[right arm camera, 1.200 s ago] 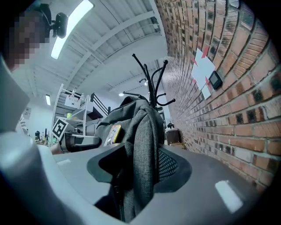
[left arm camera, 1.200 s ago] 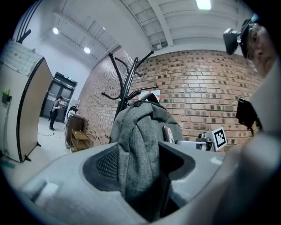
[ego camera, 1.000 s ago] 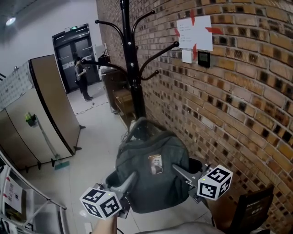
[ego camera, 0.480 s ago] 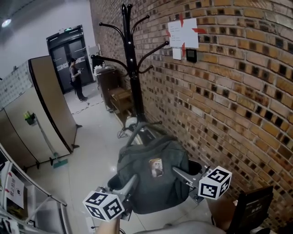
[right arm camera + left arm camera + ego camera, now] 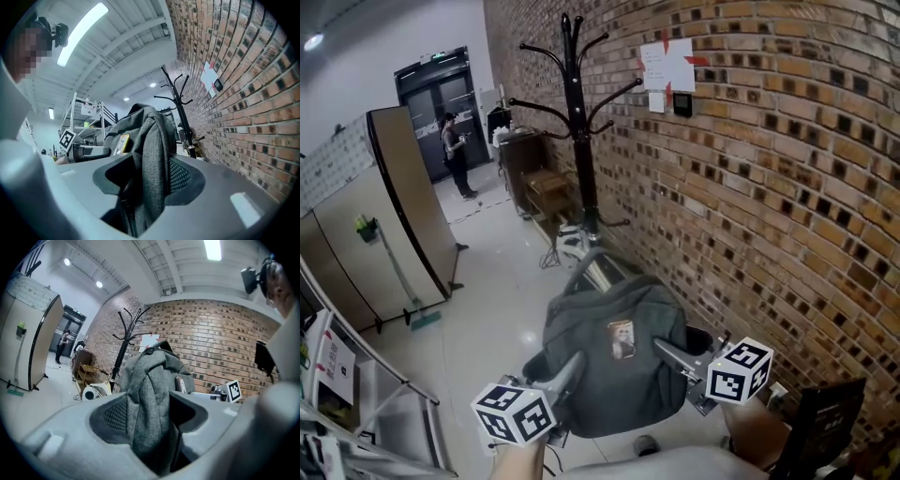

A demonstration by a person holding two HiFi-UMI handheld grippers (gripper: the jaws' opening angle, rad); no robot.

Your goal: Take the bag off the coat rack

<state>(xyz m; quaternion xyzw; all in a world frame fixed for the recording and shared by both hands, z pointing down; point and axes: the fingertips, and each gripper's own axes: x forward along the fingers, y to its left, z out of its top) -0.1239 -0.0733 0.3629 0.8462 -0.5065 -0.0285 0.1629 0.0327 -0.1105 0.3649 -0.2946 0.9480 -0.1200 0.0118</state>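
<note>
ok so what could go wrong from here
The grey backpack is carried only by folds of fabric pinched in the left tongs and the right tongs; a fold might slip and drop it to the floor. The brick wall is close on the right, so a swing could scrape the right tongs against it.

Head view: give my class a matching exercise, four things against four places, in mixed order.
1 grey fabric backpack
2 black metal coat rack
3 white paper notice
4 person in dark clothes

A taped on the brick wall
B by the dark double doors
C gripped in left claw and right claw
D standing on the floor beside the wall

Pairs: 1-C, 2-D, 3-A, 4-B
</note>
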